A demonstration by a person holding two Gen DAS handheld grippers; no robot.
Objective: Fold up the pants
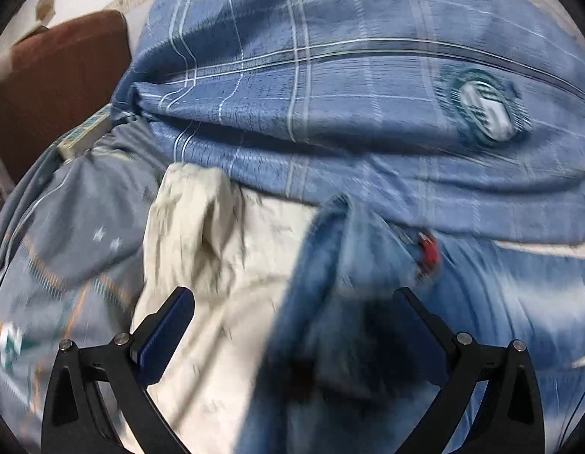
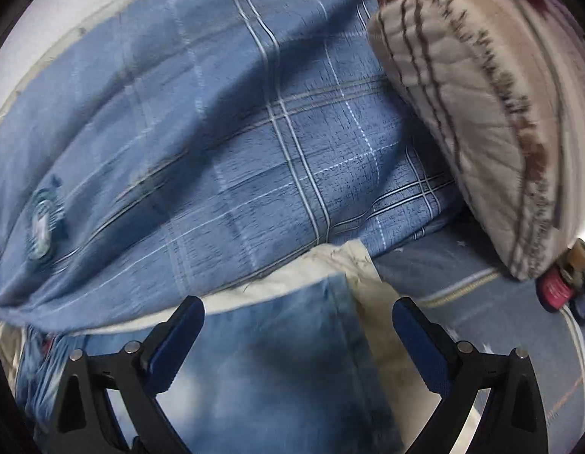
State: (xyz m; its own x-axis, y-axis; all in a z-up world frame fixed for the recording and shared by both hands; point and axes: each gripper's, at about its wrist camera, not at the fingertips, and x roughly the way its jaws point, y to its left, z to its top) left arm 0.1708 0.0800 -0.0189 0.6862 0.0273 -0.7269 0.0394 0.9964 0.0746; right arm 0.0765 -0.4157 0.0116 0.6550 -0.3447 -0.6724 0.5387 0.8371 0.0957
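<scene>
Left gripper point(image 1: 292, 314): jaws spread wide, gripping nothing. The faded blue denim pants point(image 1: 368, 302) lie directly between and beyond the jaws, a raised fold of denim running from the jaw gap away toward the far side. Left of that fold, under the left jaw, lies a cream cloth sheet point(image 1: 216, 265). Beyond both, across the far side, sits a bulky blue plaid quilt point(image 1: 330, 94); a brown cushion point(image 1: 58, 87) stands far left.

Right gripper point(image 2: 298, 317): jaws likewise spread wide and empty. A flat denim panel fills the gap between them, its long edge running away from the jaws, ending just short of the quilt. A beige quilted pillow point(image 2: 474, 113) lies beyond the right jaw.

Judgement: both grippers are equally near; the quilt bounds the far side and may crowd the fold.
</scene>
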